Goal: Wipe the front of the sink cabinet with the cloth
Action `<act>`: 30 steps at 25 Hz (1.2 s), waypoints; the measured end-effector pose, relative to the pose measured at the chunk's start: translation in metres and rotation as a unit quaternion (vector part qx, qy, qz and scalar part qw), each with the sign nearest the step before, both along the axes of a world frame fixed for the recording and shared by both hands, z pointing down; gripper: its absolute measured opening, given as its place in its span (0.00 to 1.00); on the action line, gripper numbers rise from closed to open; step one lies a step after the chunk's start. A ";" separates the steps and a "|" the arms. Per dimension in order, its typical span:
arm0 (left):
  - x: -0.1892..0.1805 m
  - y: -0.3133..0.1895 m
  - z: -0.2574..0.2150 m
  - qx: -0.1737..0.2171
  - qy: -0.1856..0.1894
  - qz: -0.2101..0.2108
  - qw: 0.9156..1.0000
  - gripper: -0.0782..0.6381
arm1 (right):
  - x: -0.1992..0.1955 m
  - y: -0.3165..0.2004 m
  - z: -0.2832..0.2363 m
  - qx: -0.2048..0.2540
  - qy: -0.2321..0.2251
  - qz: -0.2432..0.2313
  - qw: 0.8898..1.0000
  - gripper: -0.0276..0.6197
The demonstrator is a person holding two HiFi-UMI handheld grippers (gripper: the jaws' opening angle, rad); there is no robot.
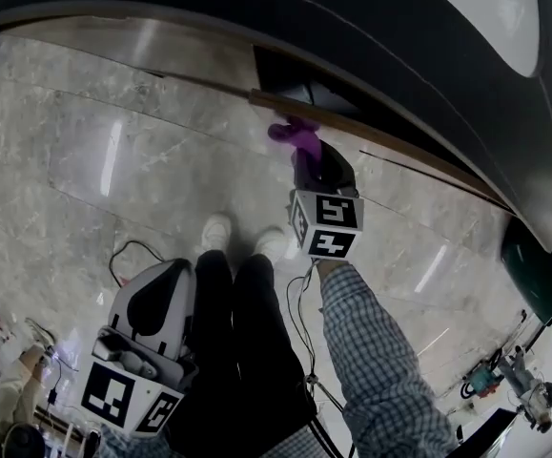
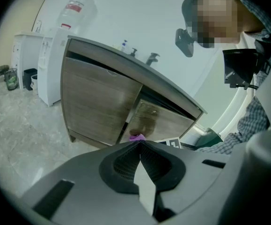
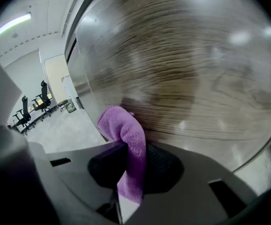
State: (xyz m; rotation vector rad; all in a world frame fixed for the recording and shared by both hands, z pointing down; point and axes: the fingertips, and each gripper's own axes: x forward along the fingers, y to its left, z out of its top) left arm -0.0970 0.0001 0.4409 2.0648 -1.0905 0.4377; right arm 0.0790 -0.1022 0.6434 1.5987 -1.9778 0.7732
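The right tool point(image 3: 134, 162) pinches a purple cloth point(image 3: 125, 137) between its jaws, and the bunched top of the cloth presses against the wood-grain front of the sink cabinet point(image 3: 201, 74), low down near the seam between its two doors. The left tool point(image 2: 140, 149) has its jaws pressed together on nothing. It hangs beside the person's dark trouser leg point(image 1: 214, 342) over the marble floor point(image 1: 104, 160), well apart from the cabinet.

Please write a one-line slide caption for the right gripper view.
Right gripper, shut on a purple cloth, holds it to the wooden cabinet front.
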 end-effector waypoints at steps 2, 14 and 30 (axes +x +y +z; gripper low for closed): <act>0.014 0.000 -0.002 0.000 0.000 0.011 1.000 0.12 | 0.018 0.003 -0.002 0.001 0.004 0.008 1.000 0.16; 0.085 -0.002 -0.007 0.001 0.001 0.067 0.998 0.12 | 0.152 0.037 -0.005 -0.009 0.035 0.109 0.993 0.16; 0.143 0.007 -0.010 0.002 0.007 0.117 0.993 0.12 | 0.286 0.084 -0.014 -0.027 0.100 0.183 0.978 0.16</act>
